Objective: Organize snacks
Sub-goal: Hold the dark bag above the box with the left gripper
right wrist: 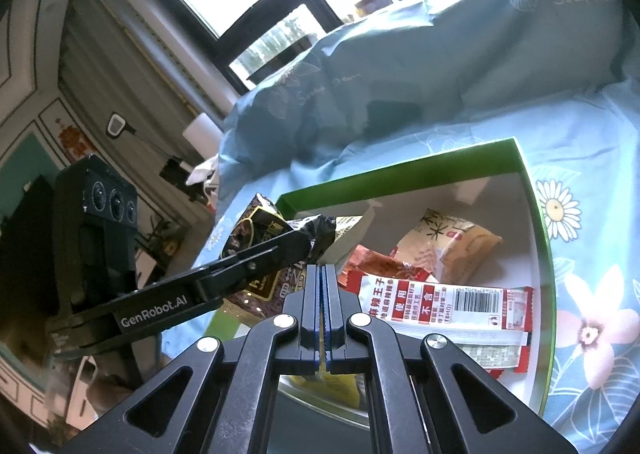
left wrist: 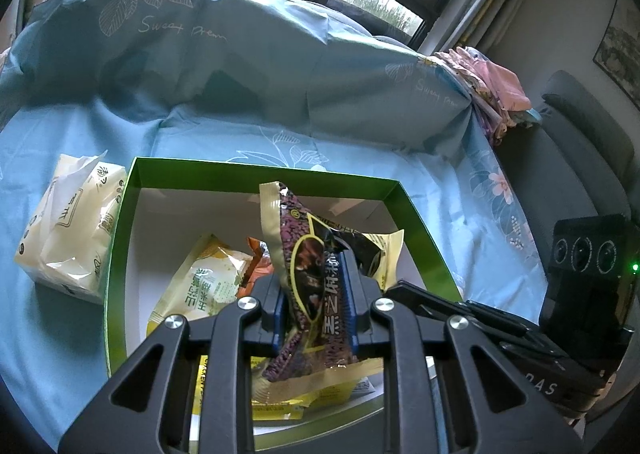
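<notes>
Left gripper (left wrist: 314, 290) clamped on a snack packet (left wrist: 316, 274); right gripper (right wrist: 325, 294) with fingers pressed together, holding nothing.

- The green box (left wrist: 264, 176) has its near side hidden behind the left gripper (left wrist: 314, 294) at the bottom of the frame.
- The yellow packet (right wrist: 332, 382) is mostly hidden under the right gripper (right wrist: 325, 286).

Green-walled box (left wrist: 256, 174) on pale-blue, flower-printed sheet (left wrist: 72, 334).

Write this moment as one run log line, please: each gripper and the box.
left gripper: shut on dark snack packet, above green box | right gripper: shut, empty | box: several packets inside | tissue pack: beside box
</notes>
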